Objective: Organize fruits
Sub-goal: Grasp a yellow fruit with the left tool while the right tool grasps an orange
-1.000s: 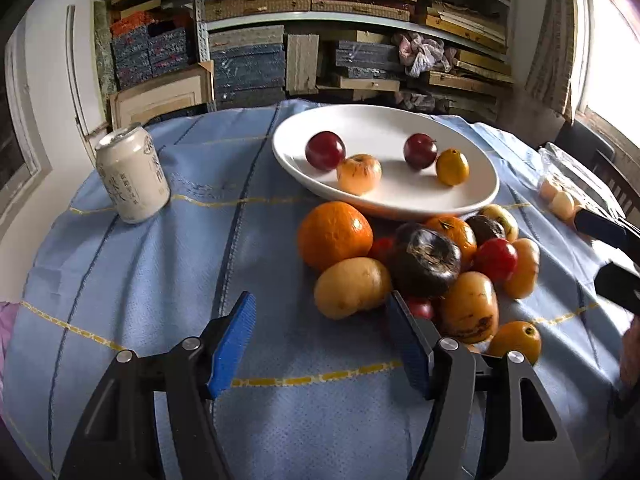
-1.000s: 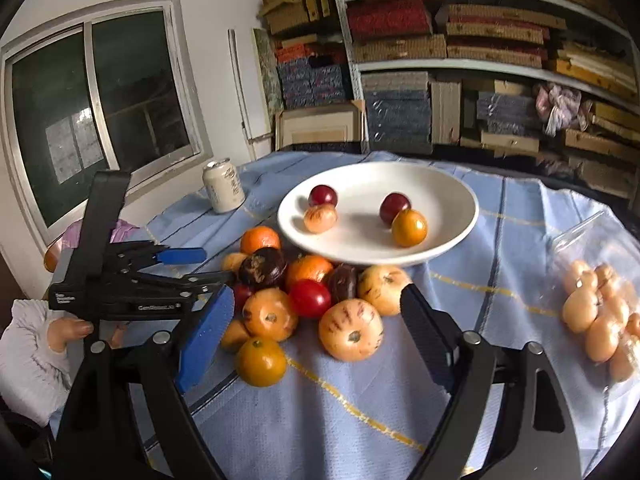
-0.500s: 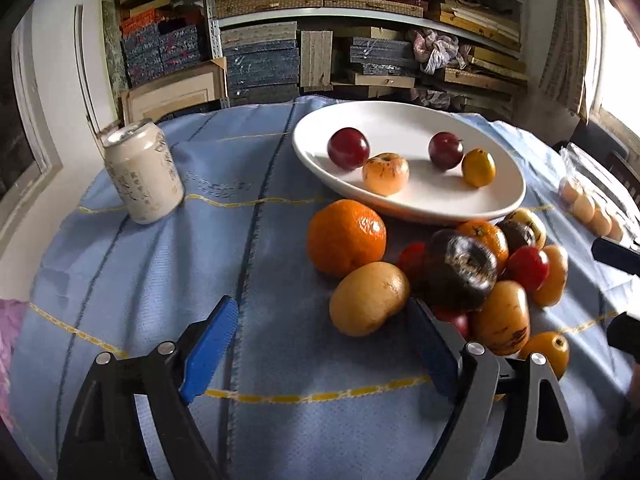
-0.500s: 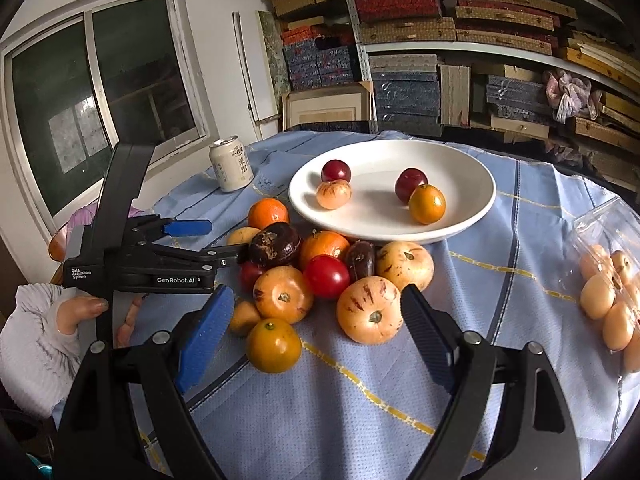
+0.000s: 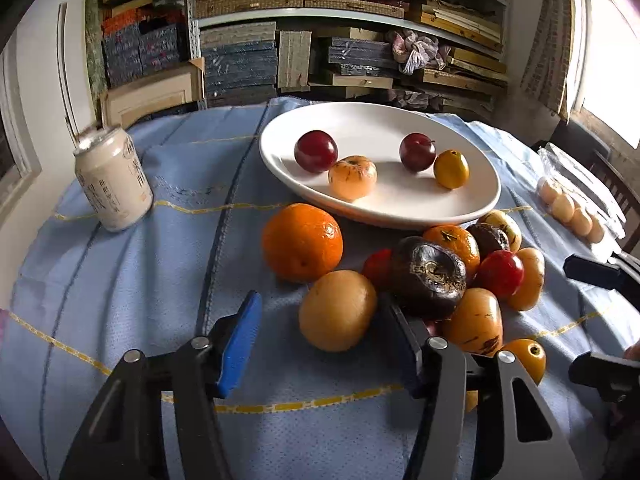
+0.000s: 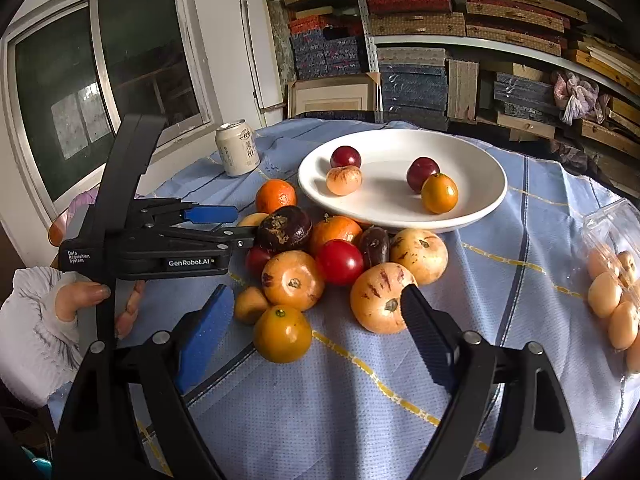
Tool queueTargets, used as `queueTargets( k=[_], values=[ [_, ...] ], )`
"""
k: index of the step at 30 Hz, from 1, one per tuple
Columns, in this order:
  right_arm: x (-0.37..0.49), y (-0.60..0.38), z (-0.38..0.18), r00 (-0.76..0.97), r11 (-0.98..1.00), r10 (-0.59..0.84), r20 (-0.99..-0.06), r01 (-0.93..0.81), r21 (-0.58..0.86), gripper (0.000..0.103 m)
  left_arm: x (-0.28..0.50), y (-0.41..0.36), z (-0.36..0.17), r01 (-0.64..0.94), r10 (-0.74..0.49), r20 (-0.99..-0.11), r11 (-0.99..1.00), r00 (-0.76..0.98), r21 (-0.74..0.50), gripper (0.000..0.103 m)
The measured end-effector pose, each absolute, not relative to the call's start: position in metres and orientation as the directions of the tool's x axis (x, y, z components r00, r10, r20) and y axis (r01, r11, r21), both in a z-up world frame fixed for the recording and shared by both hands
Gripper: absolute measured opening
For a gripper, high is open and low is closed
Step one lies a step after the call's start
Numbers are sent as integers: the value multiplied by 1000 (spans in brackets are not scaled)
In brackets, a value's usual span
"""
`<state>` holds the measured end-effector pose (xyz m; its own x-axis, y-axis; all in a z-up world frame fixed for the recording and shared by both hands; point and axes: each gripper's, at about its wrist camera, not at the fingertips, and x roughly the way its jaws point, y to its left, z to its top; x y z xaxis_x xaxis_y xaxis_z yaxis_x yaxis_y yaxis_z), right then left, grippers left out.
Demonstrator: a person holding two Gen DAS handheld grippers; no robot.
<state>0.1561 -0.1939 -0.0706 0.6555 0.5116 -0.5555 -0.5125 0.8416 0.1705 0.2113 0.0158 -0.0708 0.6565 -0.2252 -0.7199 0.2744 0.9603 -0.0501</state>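
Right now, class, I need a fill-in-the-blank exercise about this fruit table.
1. The white plate holds ___ fruits.
2. The can stands ___ on the blue tablecloth.
3. Both the left hand-held gripper and the right hand-held gripper are ___.

Missing words: four; upright; open

The left tongs (image 6: 218, 224), at mid-left of the right wrist view, are matte black with blue pads, silver rivets and white lettering reading "GenRobot.AI" and "Data Acquisition System". The hand (image 6: 94, 304) at lower left shows bare skin and a ruffled white sleeve. The right tongs (image 6: 318, 320) match: black arms, blue ribbed pads, silver screws.
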Motion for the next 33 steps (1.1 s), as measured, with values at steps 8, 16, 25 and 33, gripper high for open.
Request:
queueTargets(
  k=[8, 16, 25, 33],
  values=[
    [156, -192, -72, 645, 838, 515, -564, -518, 172, 83, 213, 13, -73, 291, -261, -722, 953, 640, -87, 41],
    [155, -182, -78, 609, 825, 514, -604, -543, 155, 82, 205, 10, -72, 267, -198, -722, 964, 663, -19, 39],
    [159, -169, -88, 549, 807, 514, -659, -570, 154, 50, 204, 13, -72, 244, -174, -723, 970, 669, -8, 39],
    [175, -162, -101, 468, 800, 529, -708, -553, 233, 38, 208, 13, -75, 243, -179, -737, 970, 651, -21, 39]
  ],
)
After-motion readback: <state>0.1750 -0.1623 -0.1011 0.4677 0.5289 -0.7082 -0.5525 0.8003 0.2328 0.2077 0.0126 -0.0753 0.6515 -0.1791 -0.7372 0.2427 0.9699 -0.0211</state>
